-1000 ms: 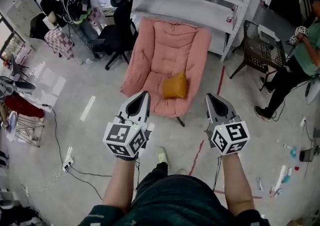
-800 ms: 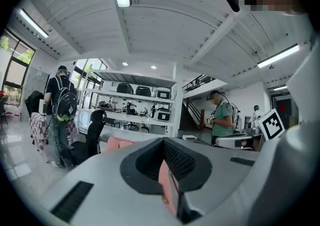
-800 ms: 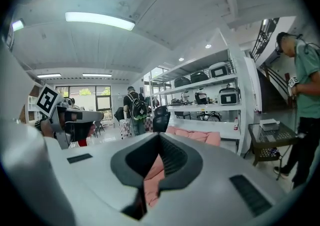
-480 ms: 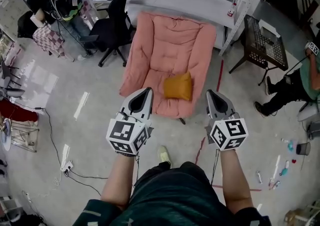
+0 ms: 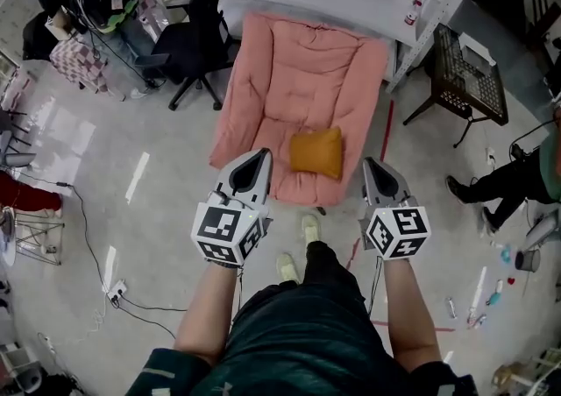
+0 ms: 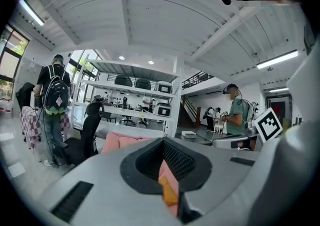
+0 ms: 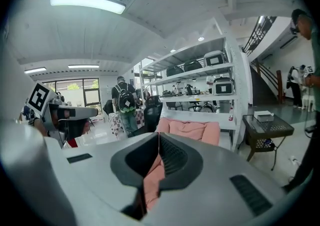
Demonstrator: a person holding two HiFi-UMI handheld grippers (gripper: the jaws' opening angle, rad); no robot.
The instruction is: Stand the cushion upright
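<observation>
Both grippers empty in front of the chair, cushion lying on the seat

The small mustard-orange fabric cushion [image 5: 317, 152] lies flat on the padded pink fabric lounge chair [image 5: 298, 61], near the seat's front edge. The left gripper [image 5: 257, 160] and the right gripper [image 5: 372, 166] point toward the chair, 1 to each side of the cushion and clear of it, each with its 2 jaws closed together on nothing
</observation>
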